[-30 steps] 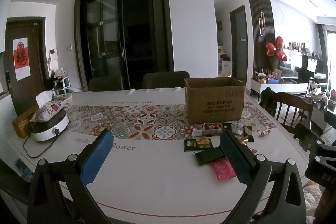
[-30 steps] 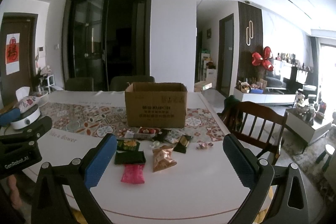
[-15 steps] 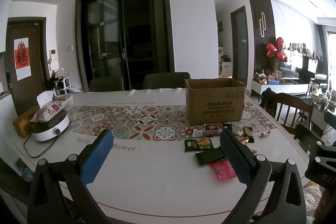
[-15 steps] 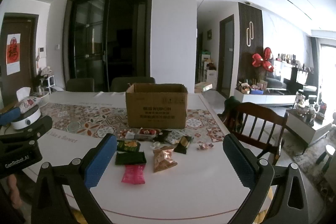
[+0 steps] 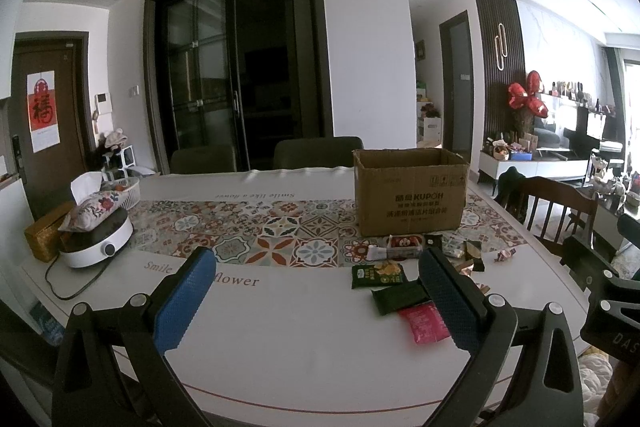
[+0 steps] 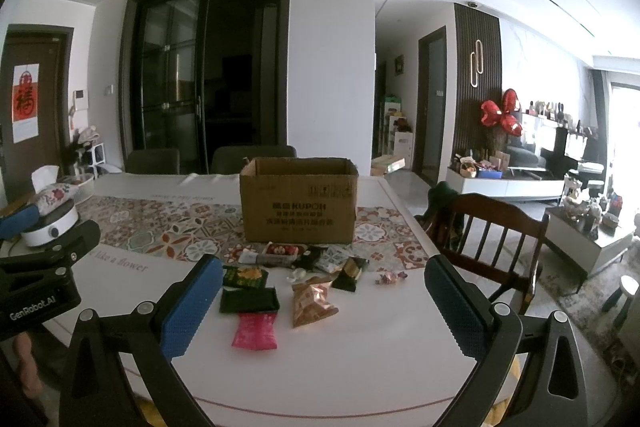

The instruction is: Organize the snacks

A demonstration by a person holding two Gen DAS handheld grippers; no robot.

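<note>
Both grippers wide and empty, snacks waiting before the box

The left gripper (image 5: 316, 297) and right gripper (image 6: 322, 301) hover above the tabletop (image 6: 360, 367), jaws released and holding nothing. Just ahead lie a pink packet (image 6: 255, 331), a dark green packet (image 6: 249, 300) and a copper bag (image 6: 313, 301); more snacks cluster against the open cardboard box (image 6: 298, 205). This looks like the approach step: next, lower one gripper onto the nearest packet, pinch it, and carry it into the box.

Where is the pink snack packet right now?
The pink snack packet lies flat on the white table, nearest the camera of all the snacks, just in front of the dark green packet and left of the shiny copper bag.
</note>
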